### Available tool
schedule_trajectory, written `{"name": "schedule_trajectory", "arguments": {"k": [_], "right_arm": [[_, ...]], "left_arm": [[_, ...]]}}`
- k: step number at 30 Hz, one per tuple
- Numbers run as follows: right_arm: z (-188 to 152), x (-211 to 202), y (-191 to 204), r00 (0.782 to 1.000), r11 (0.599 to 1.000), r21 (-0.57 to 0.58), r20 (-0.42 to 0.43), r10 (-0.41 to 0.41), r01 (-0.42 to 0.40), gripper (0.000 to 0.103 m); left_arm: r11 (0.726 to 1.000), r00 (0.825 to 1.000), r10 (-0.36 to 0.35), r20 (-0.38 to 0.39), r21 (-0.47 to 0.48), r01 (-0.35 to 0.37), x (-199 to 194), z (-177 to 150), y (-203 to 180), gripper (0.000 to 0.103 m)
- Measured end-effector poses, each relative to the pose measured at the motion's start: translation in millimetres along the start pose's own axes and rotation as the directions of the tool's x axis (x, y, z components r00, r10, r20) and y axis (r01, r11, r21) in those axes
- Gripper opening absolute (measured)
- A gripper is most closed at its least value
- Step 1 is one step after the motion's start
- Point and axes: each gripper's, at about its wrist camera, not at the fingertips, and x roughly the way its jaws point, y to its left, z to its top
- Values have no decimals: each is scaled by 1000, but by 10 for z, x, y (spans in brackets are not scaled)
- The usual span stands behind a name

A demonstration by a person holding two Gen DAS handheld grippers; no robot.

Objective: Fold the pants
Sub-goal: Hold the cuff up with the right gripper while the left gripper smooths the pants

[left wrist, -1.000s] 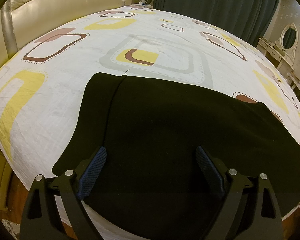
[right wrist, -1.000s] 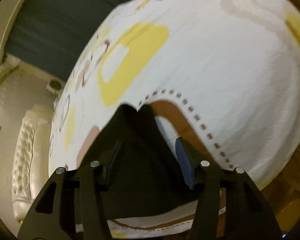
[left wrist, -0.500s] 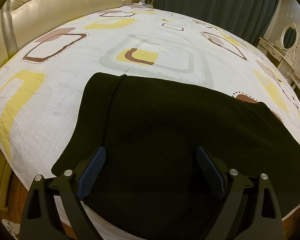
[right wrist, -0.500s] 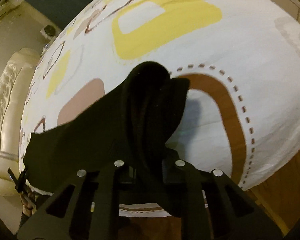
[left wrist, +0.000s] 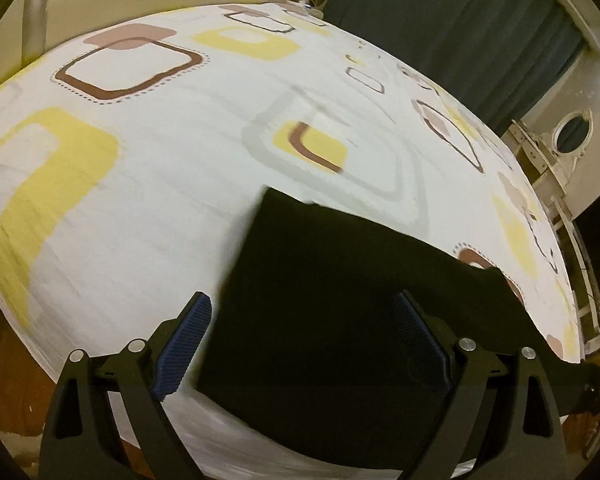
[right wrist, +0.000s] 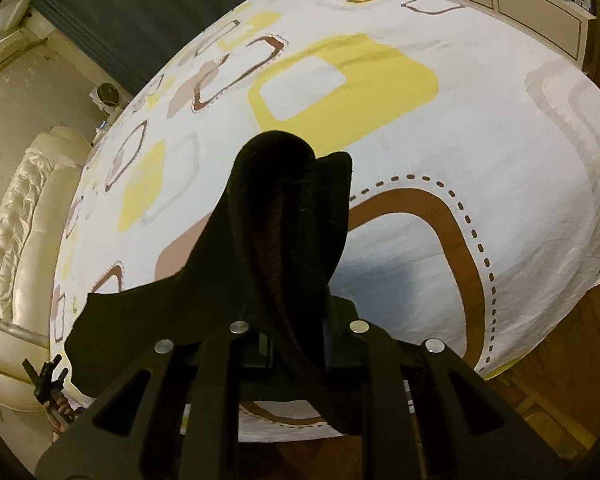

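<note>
A large bed [left wrist: 172,184] fills both views, covered by a white sheet printed with yellow, brown and grey rounded squares. A cream padded headboard [right wrist: 16,232] stands at one end, and dark teal curtains [left wrist: 452,28] hang behind the bed. A pair of black pants [left wrist: 340,300] lies near the bed's front edge, mostly spread flat on the sheet.

In the left wrist view, the left gripper [left wrist: 304,336] hangs over the pants with its jaws spread wide; its blue ribbed pads [left wrist: 184,340] are not pressing on the cloth.

In the right wrist view, the right gripper [right wrist: 300,328] has just closed narrow and pinches one end of the pants [right wrist: 288,216], which bunches up in a fold above the jaws, raised off the sheet.
</note>
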Motion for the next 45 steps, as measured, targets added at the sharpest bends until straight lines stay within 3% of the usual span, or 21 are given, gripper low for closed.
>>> {"name": "schedule_trajectory", "arguments": {"k": [8,10,16,23,34,41,45], "right_arm": [[-1,-282,346,995,996,11,51,84,-84,15],[-3,-365,506,993,995,-8,60,98,-98,15],[7,-525,976,991,992,-69,76,114,-109,15],[38,-662,1403,987,985,-113,88,137,-127,15],[-77,-798,2083,976,965,-186,85,201,-183,15],[-252,-588,2669,971,946,-239,44,234,-217,15],[-407,-341,2995,977,941,-274,27,213,-198,15]], "left_arm": [[997,998,51,-25,65,-49,86,-9,88,91],[991,996,89,28,99,-92,6,-27,15,91],[982,994,19,112,183,-39,-304,-10,-357,91],[984,1000,-12,19,178,8,-94,-149,-524,91],[971,998,51,-39,238,-40,131,-352,-555,91],[969,997,61,-47,241,-48,170,-377,-553,91],[972,997,55,-50,232,-42,167,-364,-542,91]]}}
